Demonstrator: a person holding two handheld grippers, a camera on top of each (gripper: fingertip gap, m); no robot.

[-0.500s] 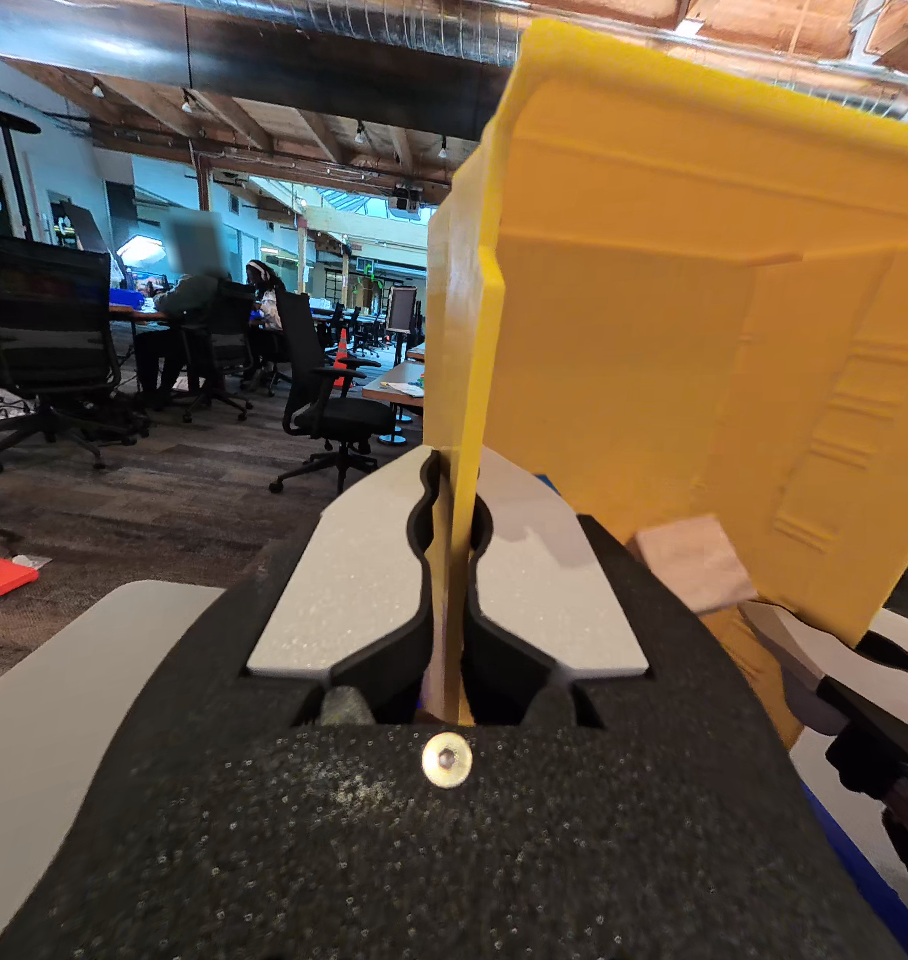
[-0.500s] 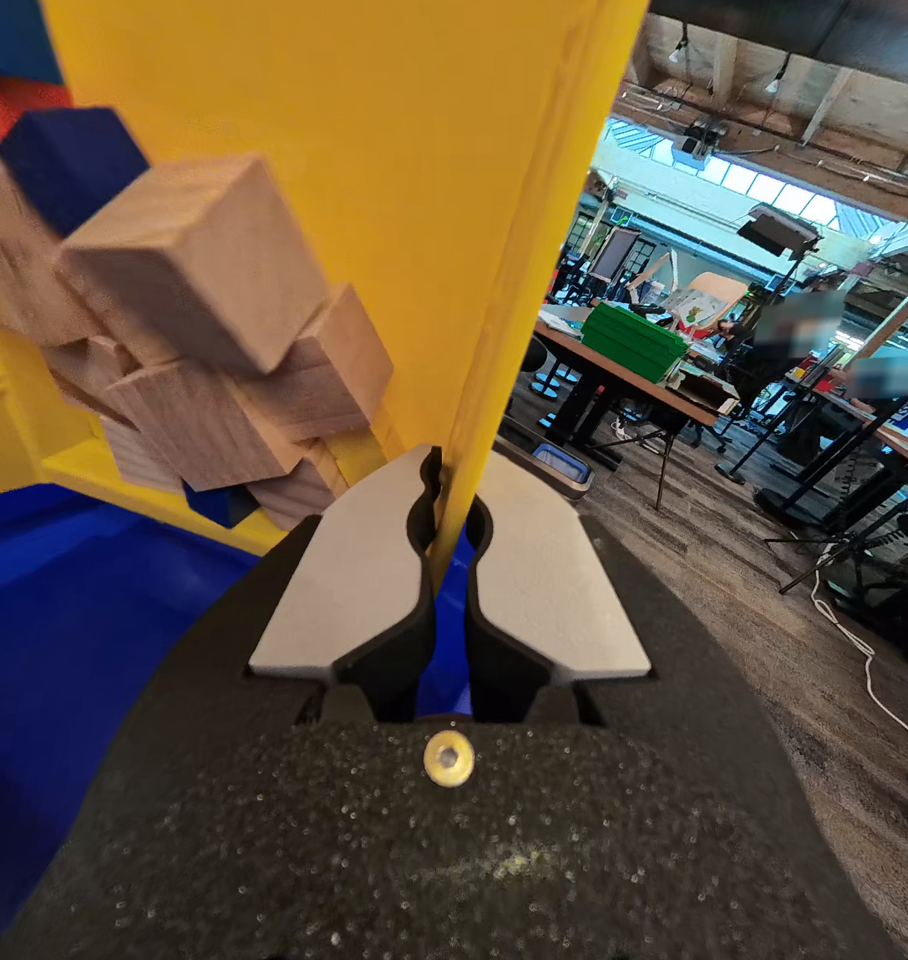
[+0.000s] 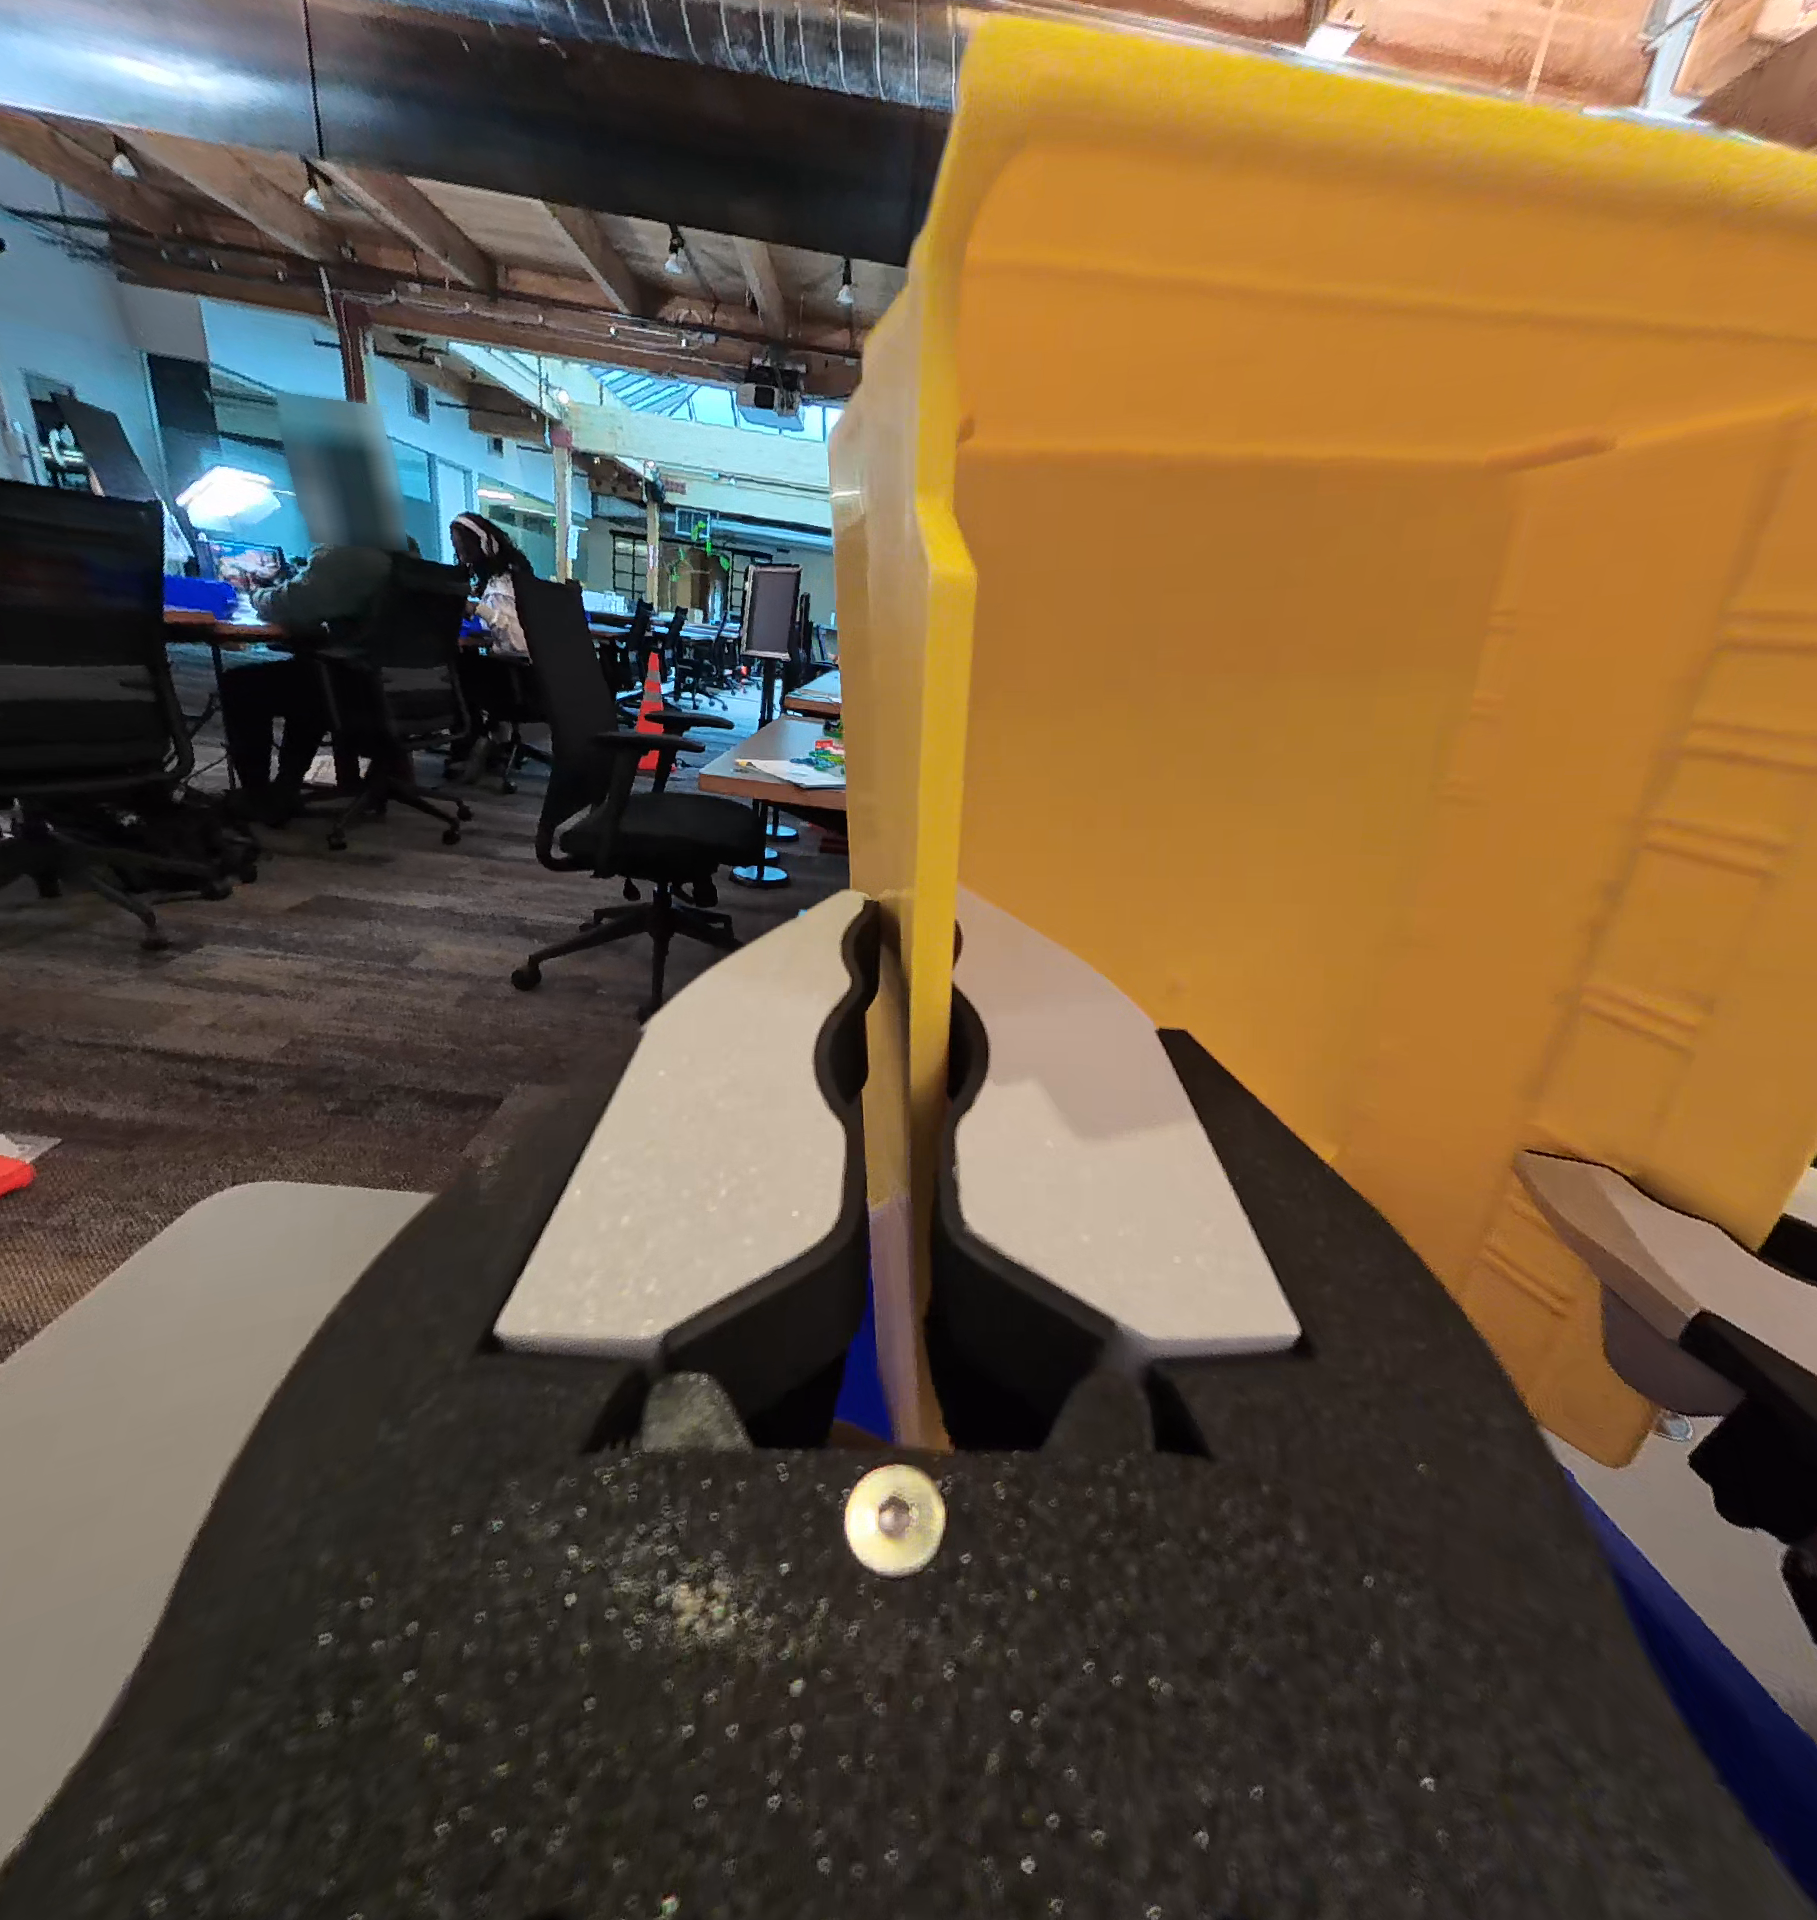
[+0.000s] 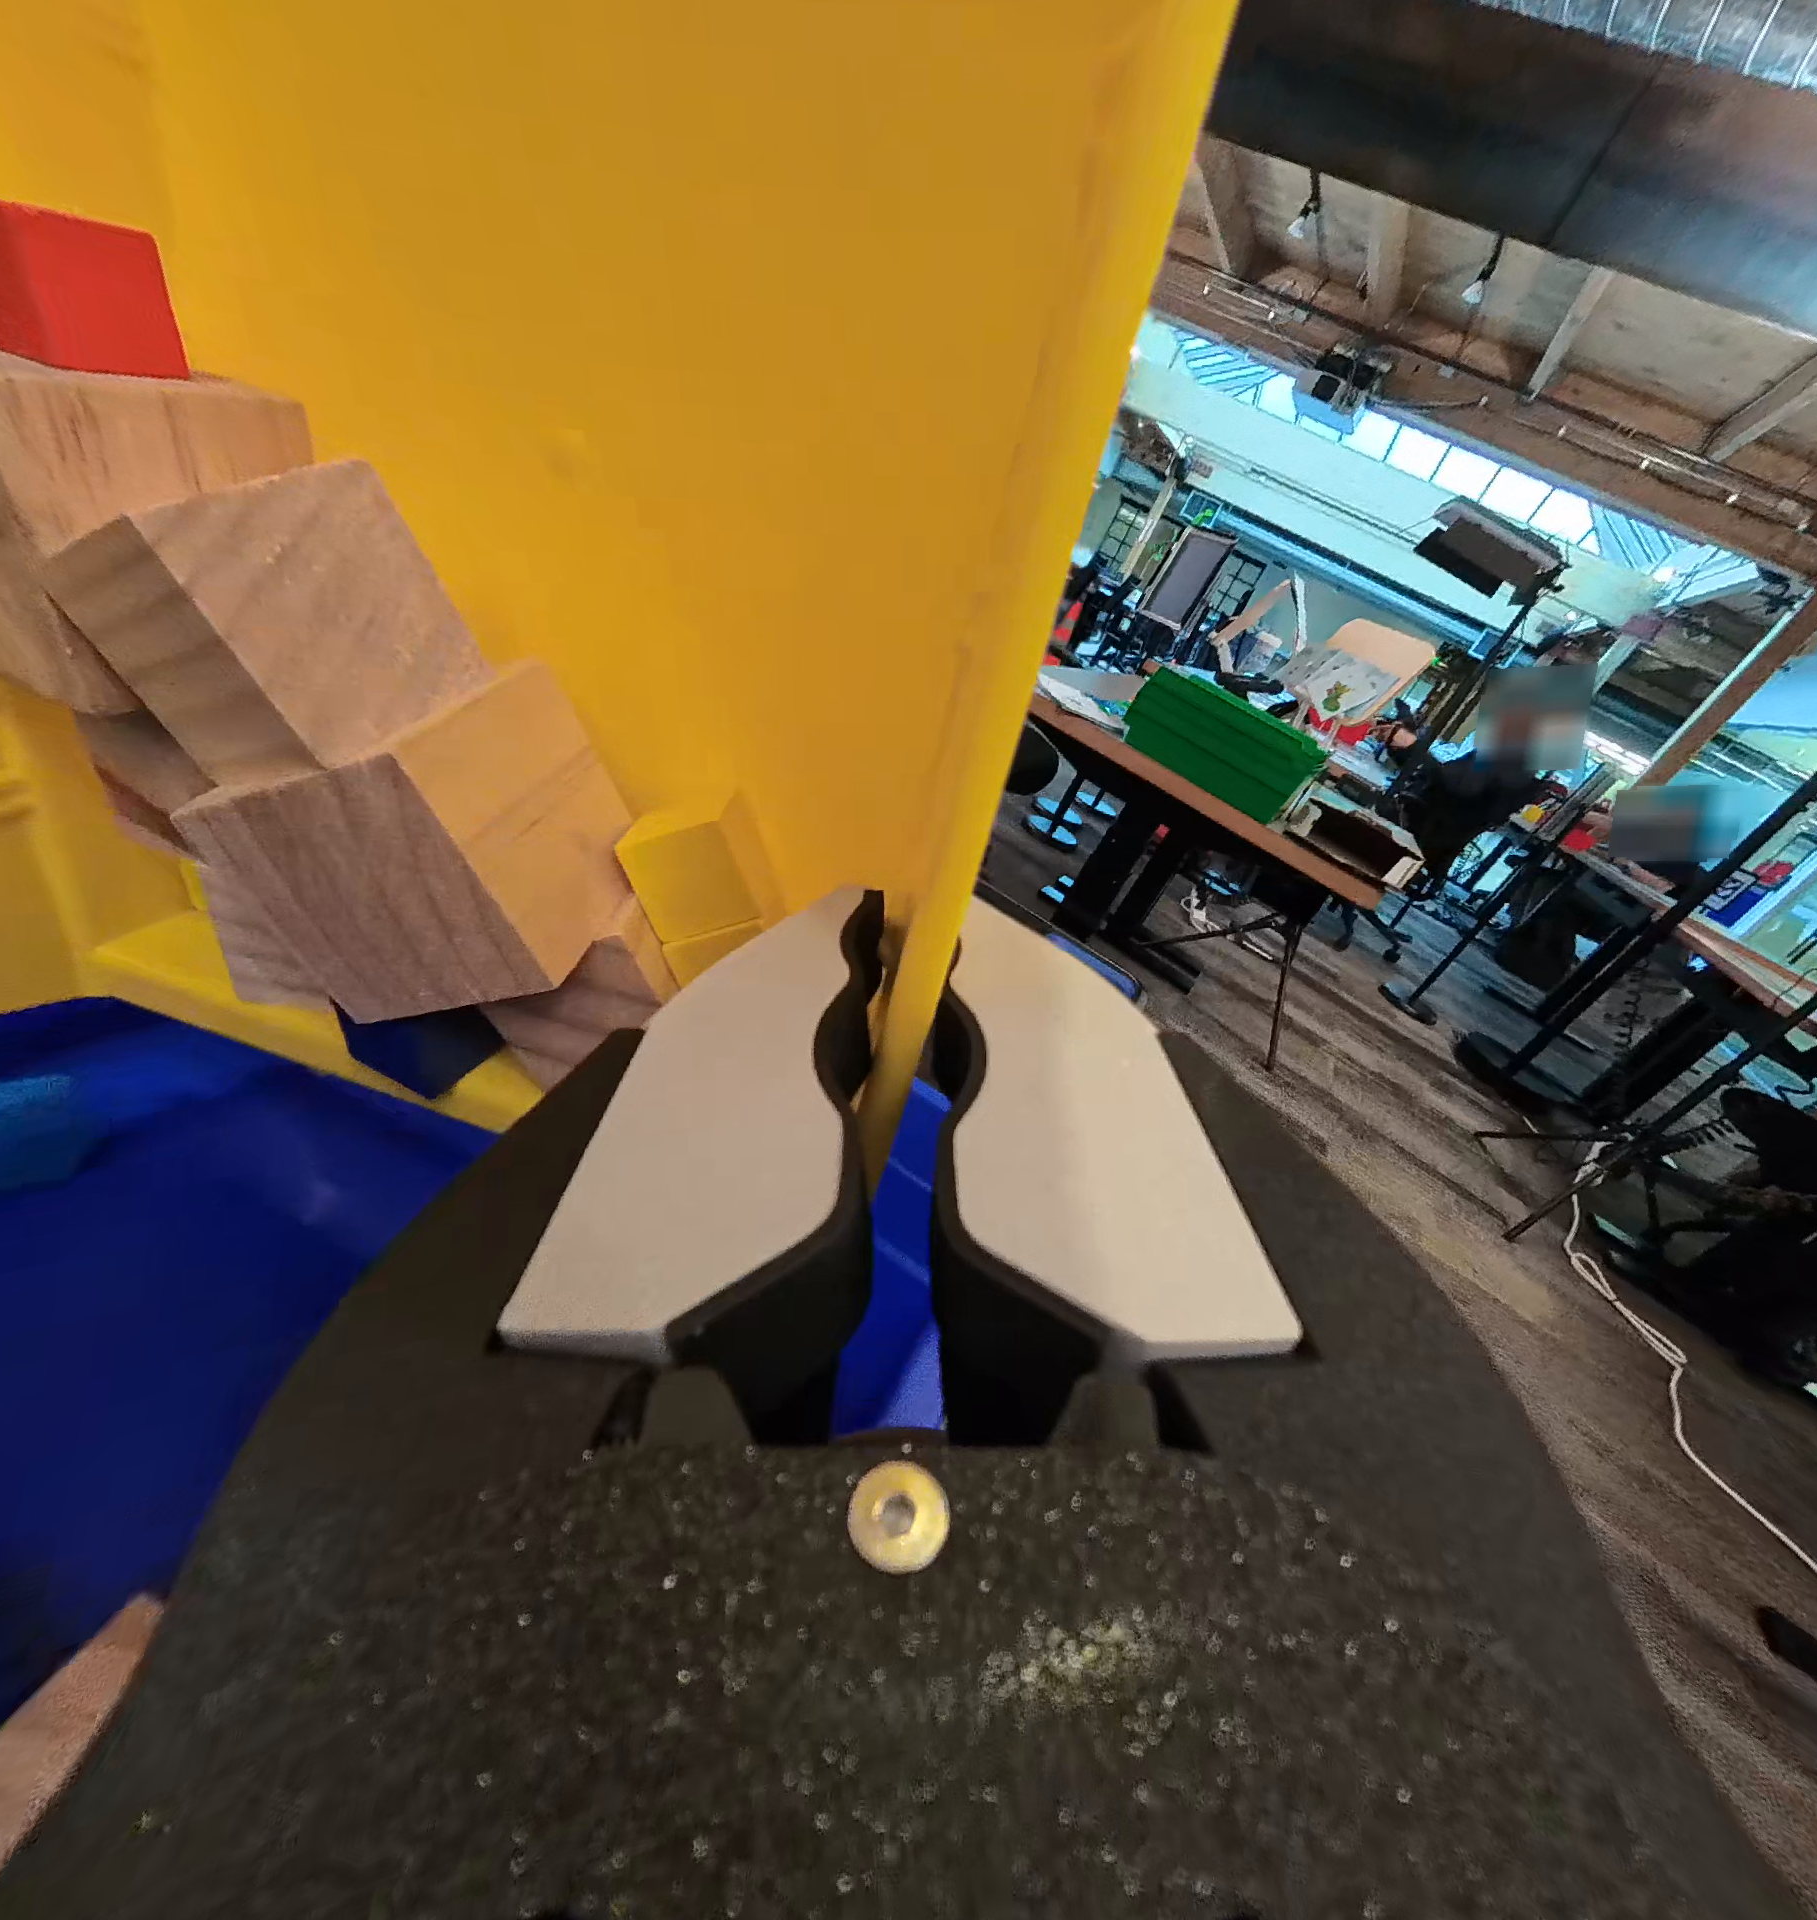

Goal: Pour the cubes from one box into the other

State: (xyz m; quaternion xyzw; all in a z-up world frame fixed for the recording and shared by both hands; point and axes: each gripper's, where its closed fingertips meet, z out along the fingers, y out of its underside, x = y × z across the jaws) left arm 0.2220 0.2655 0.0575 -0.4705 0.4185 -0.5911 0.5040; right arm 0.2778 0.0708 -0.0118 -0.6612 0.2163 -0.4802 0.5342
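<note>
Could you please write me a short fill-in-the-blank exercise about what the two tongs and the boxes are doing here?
1. Both the left tongs and the right tongs are shut on a wall of the ____ box.
2. The box waiting below it is ____ in colour.
3. Most cubes sliding out are plain ____.
4. The topmost cube in the right wrist view is ____.

Missing words: yellow; blue; wood; red

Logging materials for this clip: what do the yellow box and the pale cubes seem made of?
Yellow box: looks like moulded plastic, matte to semi-gloss, with thin walls and raised ribs. Pale cubes: probably unfinished wood, since grain lines show on their faces.
</note>
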